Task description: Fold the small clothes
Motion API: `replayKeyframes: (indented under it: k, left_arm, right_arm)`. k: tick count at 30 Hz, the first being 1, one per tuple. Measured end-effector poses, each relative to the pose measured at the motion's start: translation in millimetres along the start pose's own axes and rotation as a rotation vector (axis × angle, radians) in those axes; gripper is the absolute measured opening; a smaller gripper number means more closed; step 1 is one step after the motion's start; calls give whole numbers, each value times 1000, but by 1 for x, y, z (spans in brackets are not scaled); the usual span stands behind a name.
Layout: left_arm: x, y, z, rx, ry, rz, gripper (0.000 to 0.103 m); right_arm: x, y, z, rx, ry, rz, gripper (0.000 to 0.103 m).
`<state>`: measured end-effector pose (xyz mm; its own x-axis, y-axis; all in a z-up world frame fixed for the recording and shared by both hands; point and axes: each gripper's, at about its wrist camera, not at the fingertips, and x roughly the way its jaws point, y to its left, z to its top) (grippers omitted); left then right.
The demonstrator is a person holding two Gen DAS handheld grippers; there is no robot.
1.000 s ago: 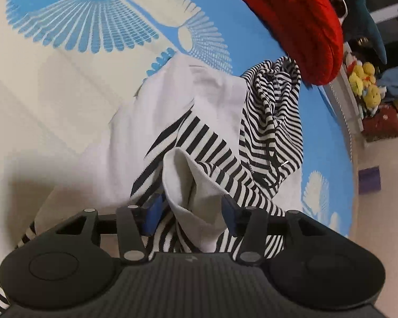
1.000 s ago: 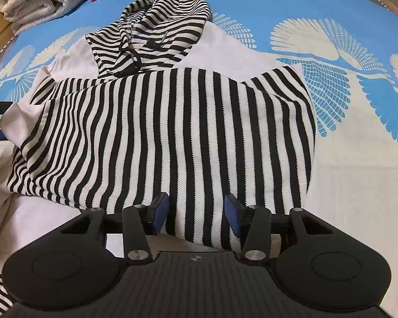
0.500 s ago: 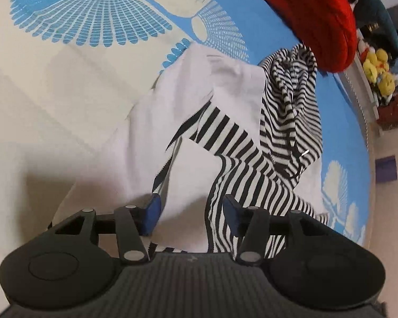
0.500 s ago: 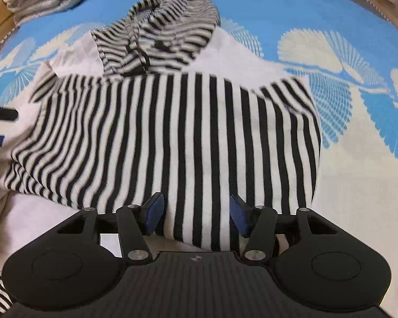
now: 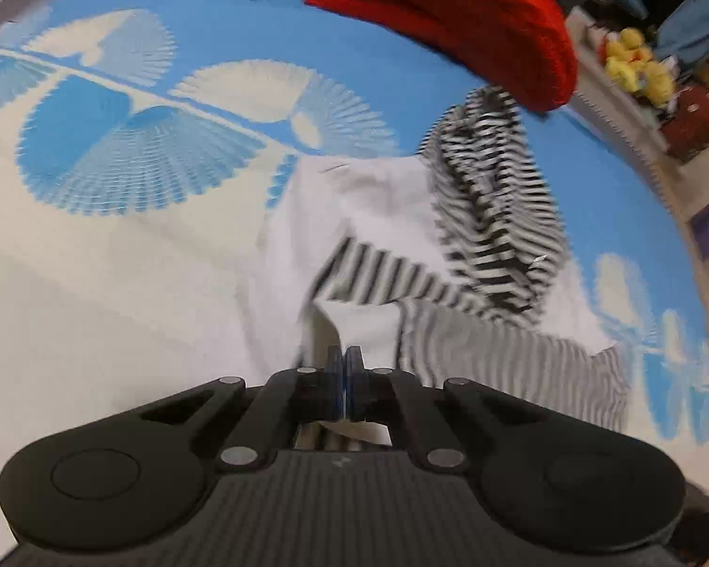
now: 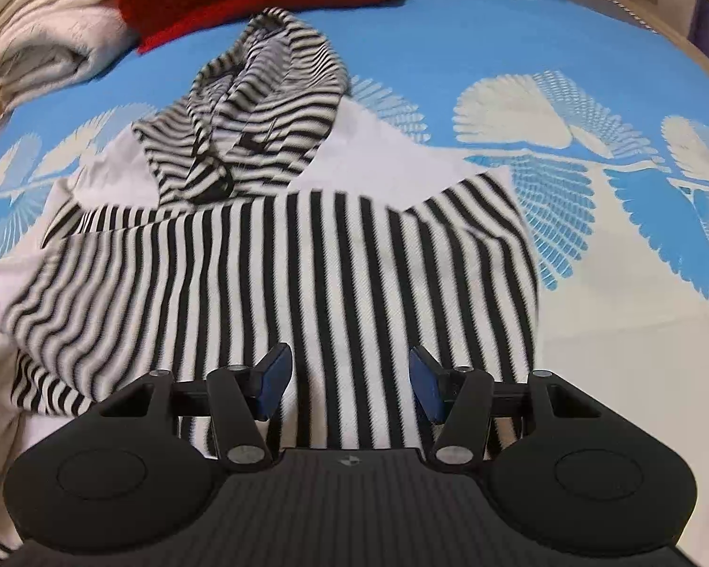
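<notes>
— Striped hooded top (image 6: 307, 255) on the blue bedspread (image 6: 496, 38); left gripper (image 5: 344, 378) pinched on its white edge, blurred.
— Right gripper (image 6: 345, 378) spread wide above the stripes; hem hidden below.

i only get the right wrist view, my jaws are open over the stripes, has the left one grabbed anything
Observer: Yes. The left gripper is shut on a white edge of the striped garment.
Operator: anything off to that side of the bed
Observer: Yellow plush toys sit on a ledge beyond the bed's edge.
Operator: is the hood clear of the red thing
Observer: From the left wrist, the red knit overlaps the tip of the striped hood; whether they touch is unclear.
</notes>
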<state>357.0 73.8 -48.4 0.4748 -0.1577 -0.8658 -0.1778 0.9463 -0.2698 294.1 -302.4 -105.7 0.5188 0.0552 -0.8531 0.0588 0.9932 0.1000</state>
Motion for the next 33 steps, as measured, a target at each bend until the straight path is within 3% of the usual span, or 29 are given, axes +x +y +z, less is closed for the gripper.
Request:
replayKeyframes:
  k: [4,6,9,10,14,17,20,22,24,28,33]
  left_arm:
    - [29,7,-4,-26,110,71,1]
    - [20,2,-4,6,45,100,2]
    - [5,-13,-4,75,-51,27,6]
    - [9,-17,-6,112,-49,7,6]
    - [64,-10,-25,68,221,-2,6]
    - [51,-20,-22,114,156,17,11]
    - [42,-28,-22,158,86,14,35]
    - [54,-26,-27,135,152,33,36]
    - [56,-27,-29,119,161,37,36]
    - [36,-39,-24,130,74,32,37]
    - [13,-52,-23,130,-42,29,49]
  right_arm:
    - [16,-15,-4,60,86,-65,57]
    - [14,-19,-1,84,84,-75,57]
    - [3,-18,4,106,27,-33,57]
    - [3,-16,3,94,27,-29,57]
    - [18,-19,-3,88,87,-61,57]
    - [6,-14,2,87,43,-46,57]
    - [7,-15,2,69,46,-43,58]
    - [17,-20,-4,73,102,-53,58]
    - [13,-18,-3,58,89,-67,58]
    - [-7,-16,2,79,30,-30,58]
    - [-24,-17,0,78,-18,-49,58]
